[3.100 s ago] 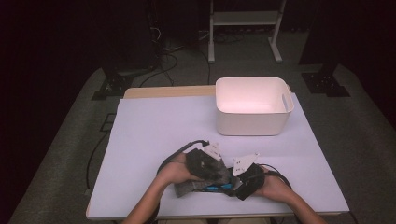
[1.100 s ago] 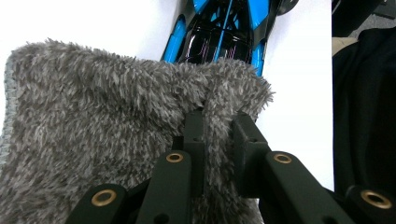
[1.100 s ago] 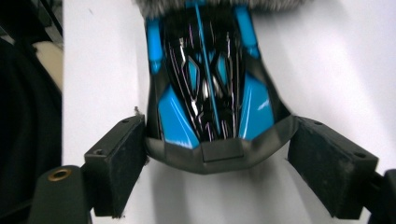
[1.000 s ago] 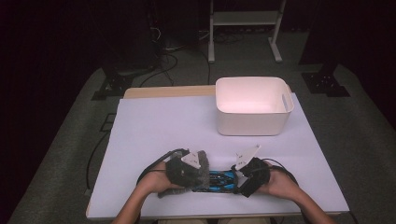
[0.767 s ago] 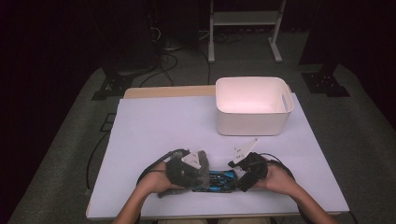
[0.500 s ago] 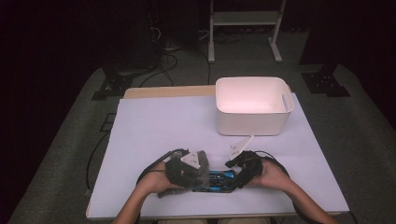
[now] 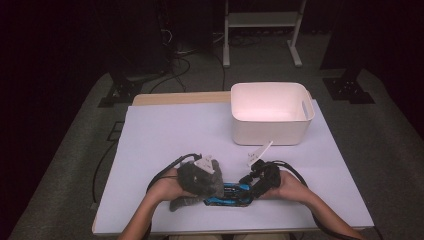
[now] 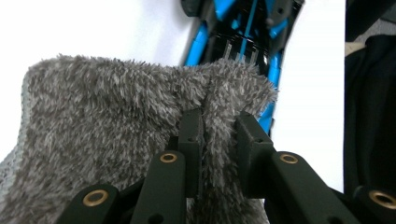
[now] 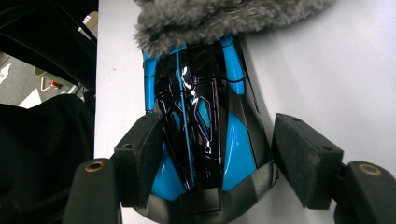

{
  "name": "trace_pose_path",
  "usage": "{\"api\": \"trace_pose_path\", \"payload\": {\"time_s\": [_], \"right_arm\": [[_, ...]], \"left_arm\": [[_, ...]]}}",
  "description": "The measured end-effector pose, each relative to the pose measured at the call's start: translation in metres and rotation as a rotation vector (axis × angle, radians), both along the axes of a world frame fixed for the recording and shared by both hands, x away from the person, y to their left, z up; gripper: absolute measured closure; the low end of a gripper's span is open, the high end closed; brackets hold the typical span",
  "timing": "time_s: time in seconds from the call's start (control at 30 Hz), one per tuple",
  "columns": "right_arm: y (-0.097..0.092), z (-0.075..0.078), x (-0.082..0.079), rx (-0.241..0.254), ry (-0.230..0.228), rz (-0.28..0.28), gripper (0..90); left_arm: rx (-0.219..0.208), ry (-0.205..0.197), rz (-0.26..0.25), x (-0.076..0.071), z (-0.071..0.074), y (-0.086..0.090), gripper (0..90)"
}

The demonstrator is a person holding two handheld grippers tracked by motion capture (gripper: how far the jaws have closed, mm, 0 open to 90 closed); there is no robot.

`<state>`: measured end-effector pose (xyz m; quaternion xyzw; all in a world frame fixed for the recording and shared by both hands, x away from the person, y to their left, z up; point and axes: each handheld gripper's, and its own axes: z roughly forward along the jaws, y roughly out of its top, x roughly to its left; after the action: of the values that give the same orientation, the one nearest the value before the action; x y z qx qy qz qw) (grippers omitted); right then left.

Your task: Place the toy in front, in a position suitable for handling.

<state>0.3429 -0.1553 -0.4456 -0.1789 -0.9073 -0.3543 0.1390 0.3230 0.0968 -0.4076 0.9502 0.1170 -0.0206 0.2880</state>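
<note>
High view: left tool (image 7: pixel 212 177) pinches grey cloth (image 7: pixel 197 181) covering blue car (image 7: pixel 231 194); right tool (image 7: pixel 248 186) released; bin (image 7: pixel 270 132) behind

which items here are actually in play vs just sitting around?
In play:
- grey fuzzy cloth, pinched in the left gripper
- blue and black toy car, between the open jaws of the right gripper, its far end under the cloth

Sitting around:
- white bin, untouched at the far side of the table
</note>
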Motion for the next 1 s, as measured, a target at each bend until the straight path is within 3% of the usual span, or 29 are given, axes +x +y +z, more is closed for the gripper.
{"api": "trace_pose_path", "payload": {"time_s": [0.1,0.17,0.3,0.4,0.5,0.63,0.7,0.83,0.87,0.9,1.0], "right_arm": [[0.000,0.000,-0.001,0.004,-0.006,0.000,33.5],[0.000,0.002,-0.003,0.001,-0.039,0.006,34.5],[0.001,0.003,-0.005,-0.002,-0.049,0.005,34.6],[0.000,0.005,-0.010,0.007,-0.111,0.026,37.3],[0.002,0.006,-0.013,-0.001,-0.132,0.026,37.4],[0.003,0.008,-0.017,-0.005,-0.168,0.033,37.4],[0.003,0.009,-0.021,-0.005,-0.211,0.038,37.4],[0.003,0.010,-0.027,-0.004,-0.250,0.037,37.4],[0.003,0.011,-0.031,-0.005,-0.280,0.037,37.4],[0.003,0.011,-0.031,-0.005,-0.280,0.037,37.4],[0.005,0.013,-0.040,-0.004,-0.354,0.038,37.4]], "left_arm": [[-0.014,0.012,0.032,0.009,0.002,0.001,74.5],[-0.036,0.020,0.058,0.015,0.005,-0.001,74.4],[-0.022,0.019,0.051,0.018,0.007,-0.006,74.2],[-0.014,0.034,0.045,0.022,0.007,-0.010,73.6],[-0.016,0.042,0.046,0.023,0.007,-0.011,73.3],[-0.046,0.064,0.064,0.027,0.008,-0.011,72.4],[-0.053,0.078,0.062,0.029,0.008,-0.013,72.4],[0.005,0.080,0.022,0.030,0.011,-0.021,72.4],[0.011,0.079,0.018,0.030,0.013,-0.022,72.4],[0.012,0.078,0.018,0.031,0.015,-0.024,72.4],[0.029,0.094,0.007,0.033,0.020,-0.030,70.0]]}}
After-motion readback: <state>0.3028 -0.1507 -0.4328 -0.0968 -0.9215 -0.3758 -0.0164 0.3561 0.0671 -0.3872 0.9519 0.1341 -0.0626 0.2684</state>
